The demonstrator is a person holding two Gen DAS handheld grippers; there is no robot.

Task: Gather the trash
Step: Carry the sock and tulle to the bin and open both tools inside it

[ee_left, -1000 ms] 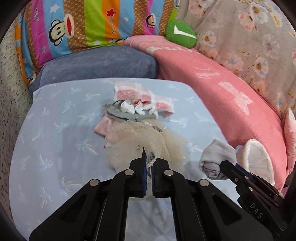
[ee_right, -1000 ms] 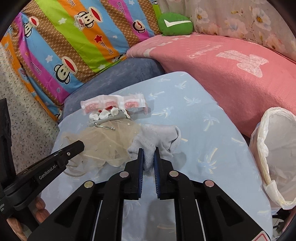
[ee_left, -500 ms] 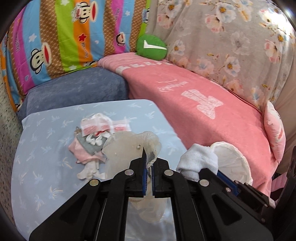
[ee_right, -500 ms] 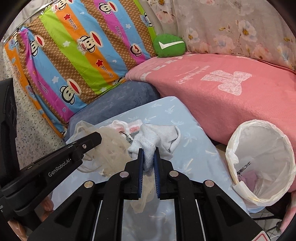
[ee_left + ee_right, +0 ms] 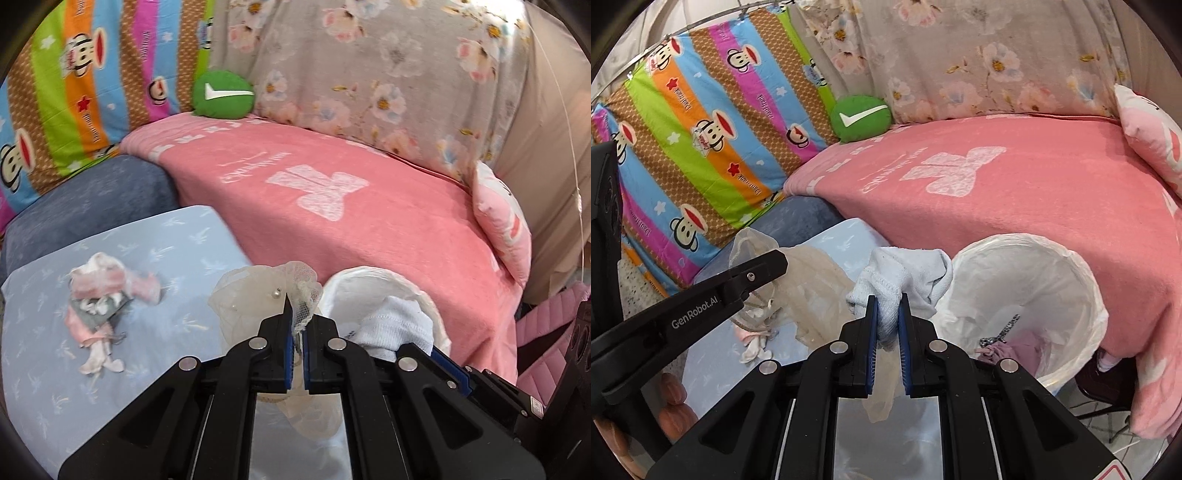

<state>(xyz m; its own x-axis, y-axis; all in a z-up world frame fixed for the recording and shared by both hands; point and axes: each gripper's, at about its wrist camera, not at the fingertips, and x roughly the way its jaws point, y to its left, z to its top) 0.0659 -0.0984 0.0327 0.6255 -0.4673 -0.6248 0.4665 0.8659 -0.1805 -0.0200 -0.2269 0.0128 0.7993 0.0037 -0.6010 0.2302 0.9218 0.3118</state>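
My left gripper (image 5: 296, 317) is shut on a cream tulle cloth with small pearls (image 5: 255, 295), which hangs lifted above the table's right edge. My right gripper (image 5: 886, 306) is shut on a pale grey-white sock (image 5: 905, 275), held in the air just left of the bin. The white-lined trash bin (image 5: 1086, 288) stands beside the pink sofa and holds purple and patterned scraps. In the left wrist view the sock (image 5: 395, 325) hangs in front of the bin's mouth (image 5: 369, 275). The left gripper (image 5: 775, 260) with its tulle (image 5: 812, 288) shows at the left of the right wrist view.
A small heap of pink, grey and white clothing bits (image 5: 101, 299) lies on the light blue patterned table cover (image 5: 44, 369). A pink blanket (image 5: 332, 206) covers the sofa behind the bin. A green round cushion (image 5: 223, 94) and a pink pillow (image 5: 502, 229) lie on it.
Both grippers have risen and swung right from the table's middle toward the bin, carrying the tulle and the sock off the heap. The bin now fills more of both views.
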